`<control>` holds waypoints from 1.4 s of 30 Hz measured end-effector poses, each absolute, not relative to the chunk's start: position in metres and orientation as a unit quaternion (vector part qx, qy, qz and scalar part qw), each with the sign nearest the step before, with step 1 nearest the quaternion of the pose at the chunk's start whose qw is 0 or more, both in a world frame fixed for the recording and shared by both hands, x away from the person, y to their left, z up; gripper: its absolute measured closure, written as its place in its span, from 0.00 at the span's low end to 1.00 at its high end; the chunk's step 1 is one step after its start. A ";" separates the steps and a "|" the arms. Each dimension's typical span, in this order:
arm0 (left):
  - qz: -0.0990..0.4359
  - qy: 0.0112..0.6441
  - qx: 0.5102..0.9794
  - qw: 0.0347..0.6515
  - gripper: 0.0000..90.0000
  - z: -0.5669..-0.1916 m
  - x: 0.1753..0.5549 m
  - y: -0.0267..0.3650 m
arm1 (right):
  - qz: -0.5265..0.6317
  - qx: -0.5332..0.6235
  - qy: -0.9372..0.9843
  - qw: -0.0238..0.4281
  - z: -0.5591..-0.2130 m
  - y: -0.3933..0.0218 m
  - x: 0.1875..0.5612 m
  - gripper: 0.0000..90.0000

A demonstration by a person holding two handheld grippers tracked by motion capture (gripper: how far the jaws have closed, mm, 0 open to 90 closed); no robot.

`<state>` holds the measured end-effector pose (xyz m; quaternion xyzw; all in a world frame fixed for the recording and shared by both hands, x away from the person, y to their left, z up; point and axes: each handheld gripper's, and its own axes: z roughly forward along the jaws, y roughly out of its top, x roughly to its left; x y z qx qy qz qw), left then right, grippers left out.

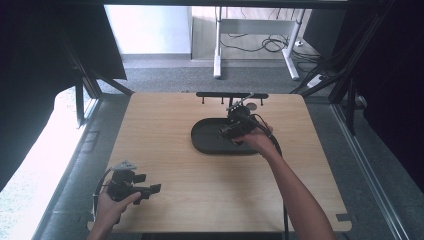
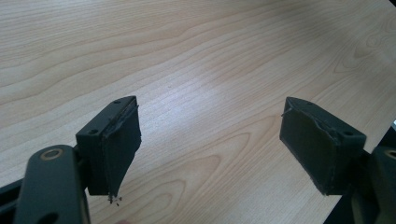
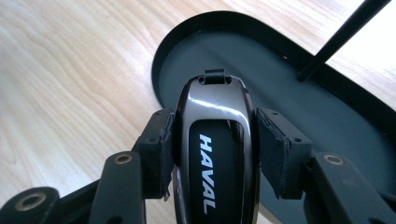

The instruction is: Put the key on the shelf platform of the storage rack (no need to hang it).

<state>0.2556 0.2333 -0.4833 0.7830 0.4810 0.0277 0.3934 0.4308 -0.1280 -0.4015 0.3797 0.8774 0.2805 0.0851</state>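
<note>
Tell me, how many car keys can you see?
1. The car key, marked HAVAL, is pinched in the right gripper over the black tray. Nothing else key-like shows on the table.

The key fob (image 3: 215, 140) runs off the bottom edge in the right gripper view, its lower end unseen; the tray (image 3: 327, 121) is cut by the right edge there; in the high view the fob is too small to tell, hidden among the right gripper (image 1: 231, 131) and hand (image 1: 256, 140); the rack (image 1: 231, 95) pegs' load is unclear.
</note>
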 end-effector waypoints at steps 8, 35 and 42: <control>0.029 0.482 0.783 0.393 0.23 -0.483 0.256 0.235 | 0.280 0.400 0.868 0.089 -0.408 -0.134 0.444 0.55; 0.028 0.482 0.782 0.395 0.23 -0.483 0.256 0.235 | 0.259 0.428 0.858 0.119 -0.423 -0.130 0.471 0.55; 0.029 0.482 0.782 0.394 0.23 -0.484 0.256 0.235 | 0.250 0.433 0.857 0.124 -0.433 -0.129 0.476 0.55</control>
